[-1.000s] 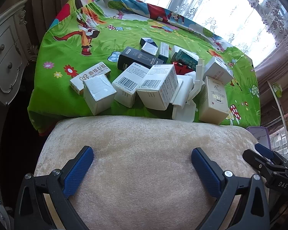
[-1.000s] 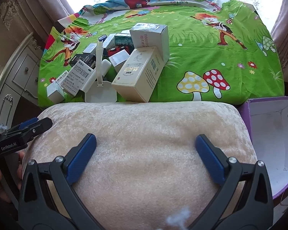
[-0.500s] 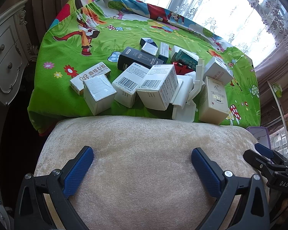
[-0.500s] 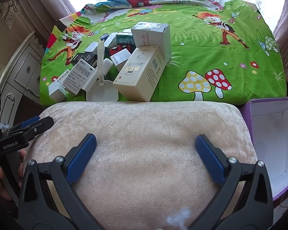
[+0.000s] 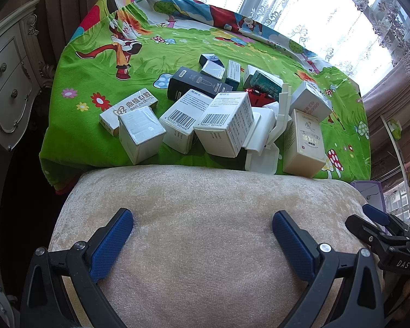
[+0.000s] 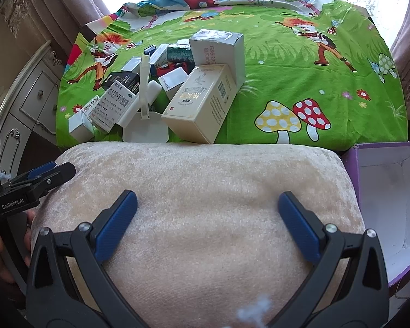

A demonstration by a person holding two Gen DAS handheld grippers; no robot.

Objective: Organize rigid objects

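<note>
Several small boxes lie in a heap on a table under a green cartoon cloth [image 5: 90, 125]: a white cube box [image 5: 140, 134], two barcode boxes [image 5: 227, 123], a black box [image 5: 196, 84], a cream box [image 5: 304, 142] [image 6: 202, 104] and a white plastic scoop [image 5: 262, 147] [image 6: 145, 128]. My left gripper [image 5: 202, 228] hangs open over a beige cushion [image 5: 205, 218], short of the heap. Over the same cushion [image 6: 205, 191], my right gripper [image 6: 207, 217] is open too, with nothing between its fingers. Each gripper shows at the edge of the other's view.
An open purple box with a white inside [image 6: 388, 196] stands right of the cushion, below the table edge. A white carved drawer cabinet [image 5: 8, 82] is on the left. Curtains and a bright window are behind the table. The cloth's right half [image 6: 314, 82] holds no boxes.
The right wrist view has tilted up slightly, so the table sits a little lower in frame. The left gripper has barely moved. Both grippers stay open.
</note>
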